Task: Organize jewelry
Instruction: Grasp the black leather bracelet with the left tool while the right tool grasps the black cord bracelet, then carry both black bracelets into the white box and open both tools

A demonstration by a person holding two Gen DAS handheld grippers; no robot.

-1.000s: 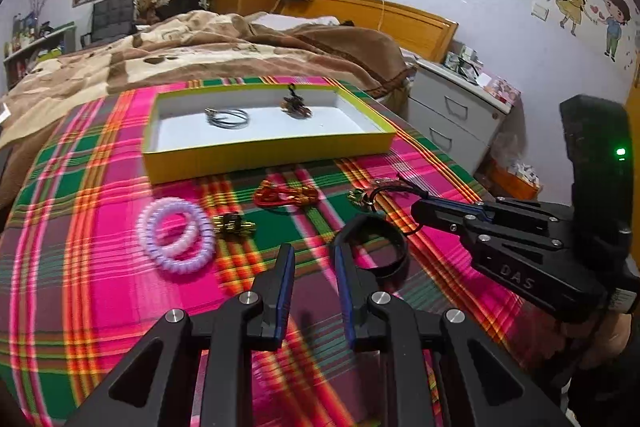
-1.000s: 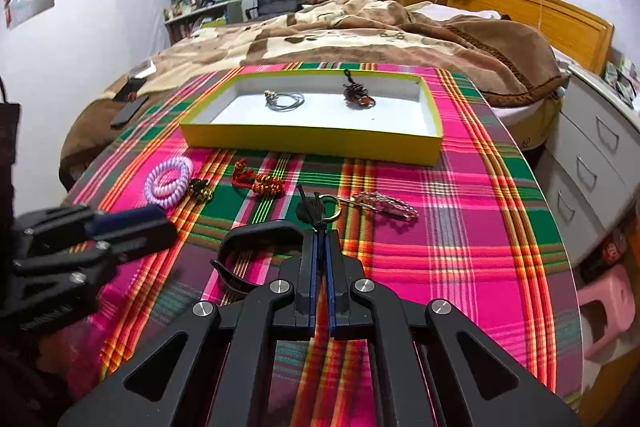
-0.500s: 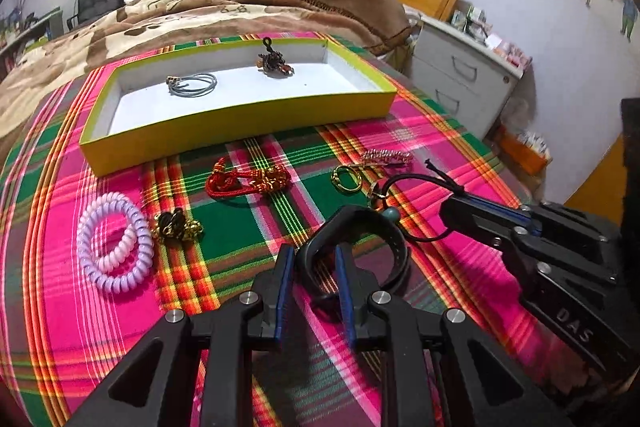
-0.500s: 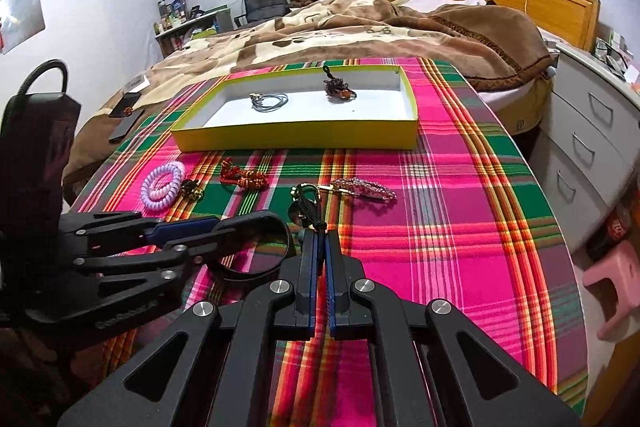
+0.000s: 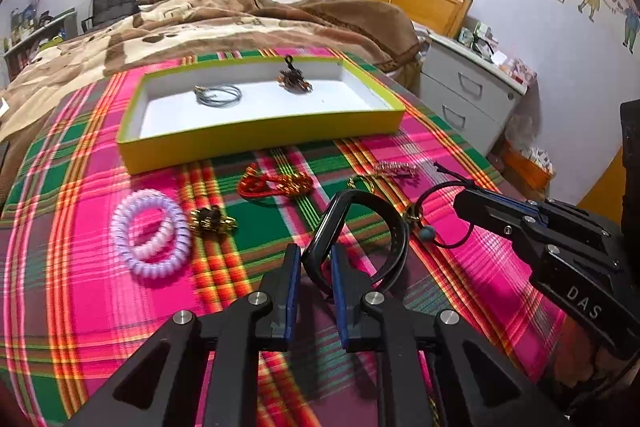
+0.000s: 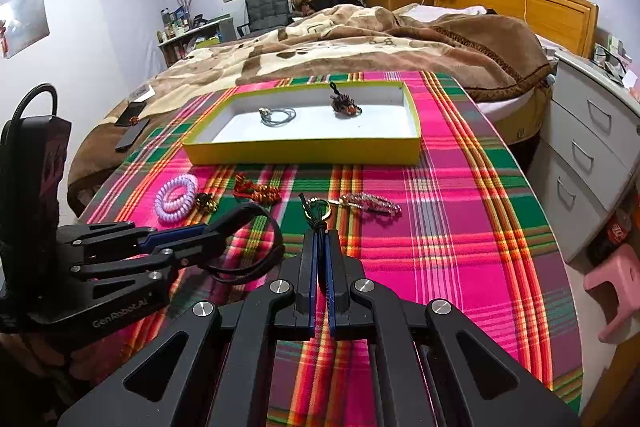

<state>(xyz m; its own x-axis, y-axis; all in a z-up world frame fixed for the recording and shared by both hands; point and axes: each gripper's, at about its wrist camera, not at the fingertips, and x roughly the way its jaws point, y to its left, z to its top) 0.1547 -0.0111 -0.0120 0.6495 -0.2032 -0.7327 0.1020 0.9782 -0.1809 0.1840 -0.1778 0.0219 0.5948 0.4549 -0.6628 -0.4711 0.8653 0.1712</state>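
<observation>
Two grippers were seen at work over a pink, green and orange plaid cloth (image 6: 460, 247) spread at the foot of a bed with a brown blanket (image 6: 360, 39). The left gripper (image 5: 314, 267) had just been closing, its jaws narrowed around one side of a black loop wristband (image 5: 360, 223), which stood tilted on the cloth between them. The right gripper (image 6: 320, 255) was pinched fully shut on a thin black cord bracelet (image 5: 444, 211) with a small bead. The step in hand was judged to be the pick-up of both pieces; a lift and a carry forward to the yellow-rimmed white tray (image 5: 260, 143) would be called for next. Already lying in that tray were a grey wire ring (image 5: 218, 94) and a dark beaded charm (image 5: 294, 79). Left on the cloth were a lilac spiral hair tie (image 5: 152, 231), a red knotted cord (image 5: 276, 183) and a pale beaded chain (image 6: 370, 203). White drawers (image 6: 592, 155) stood beside the bed.
</observation>
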